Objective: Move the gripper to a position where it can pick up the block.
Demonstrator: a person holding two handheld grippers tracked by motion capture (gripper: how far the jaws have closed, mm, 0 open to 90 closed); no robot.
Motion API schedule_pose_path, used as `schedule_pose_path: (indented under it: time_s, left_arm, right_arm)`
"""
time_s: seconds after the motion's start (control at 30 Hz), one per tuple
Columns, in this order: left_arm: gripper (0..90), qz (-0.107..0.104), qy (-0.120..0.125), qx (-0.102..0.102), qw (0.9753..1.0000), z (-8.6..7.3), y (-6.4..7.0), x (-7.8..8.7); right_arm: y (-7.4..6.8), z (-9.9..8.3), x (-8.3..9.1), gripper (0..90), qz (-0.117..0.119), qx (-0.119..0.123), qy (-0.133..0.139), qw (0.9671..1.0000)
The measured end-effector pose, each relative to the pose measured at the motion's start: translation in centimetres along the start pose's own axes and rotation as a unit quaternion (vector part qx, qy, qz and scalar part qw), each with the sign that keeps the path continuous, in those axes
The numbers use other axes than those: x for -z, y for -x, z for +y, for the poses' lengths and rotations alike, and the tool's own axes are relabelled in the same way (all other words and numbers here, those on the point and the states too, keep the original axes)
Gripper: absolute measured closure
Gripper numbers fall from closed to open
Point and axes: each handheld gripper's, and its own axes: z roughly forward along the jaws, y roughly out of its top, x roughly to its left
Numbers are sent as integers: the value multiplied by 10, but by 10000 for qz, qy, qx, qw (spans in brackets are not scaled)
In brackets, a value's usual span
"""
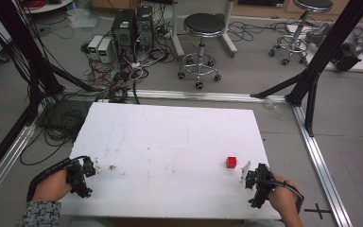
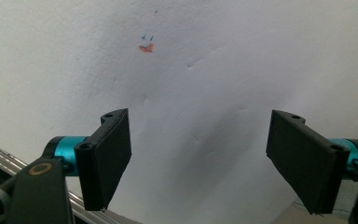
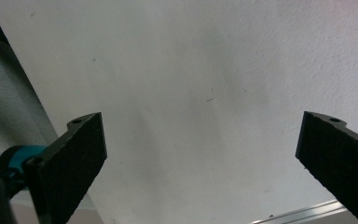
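Jaws of both the left gripper (image 2: 198, 161) and right gripper (image 3: 200, 163) stand wide apart, holding nothing. The red cube (image 1: 231, 162) sits on the counter (image 1: 170, 142) just beside the right gripper; a careless sweep could knock it away.

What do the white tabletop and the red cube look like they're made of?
The white tabletop looks like foam board: matte, pebbly and dented in the left gripper view. The red cube looks like glossy plastic or painted wood; it is too small to tell.
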Motion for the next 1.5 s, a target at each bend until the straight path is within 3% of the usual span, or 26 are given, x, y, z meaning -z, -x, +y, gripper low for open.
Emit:
schedule_pose_path:
  time_s: [0.43,0.7,0.93,0.97,1.13,1.5]
  left_arm:
    - [223,-9,-14,-23,10000,-1,-1,2]
    - [223,9,40,36,10000,-2,-1,2]
    - [223,8,34,35,10000,-1,-2,2]
    - [223,-7,43,41,10000,-1,-2,2]
    - [223,-7,63,42,10000,-2,-1,2]
    - [224,-2,61,17,10000,-1,-1,2]
  right_arm:
    - [2,-3,1,10,6,20,-20,10000]
    - [13,-8,5,10,9,77,-6,10000]
    - [33,-15,19,10,-62,166,-11,9998]
    - [41,-17,25,9,-124,193,-14,9997]
    - [57,-20,38,10,-230,107,-45,9997]
    - [95,-7,83,10,-303,625,-245,9973]
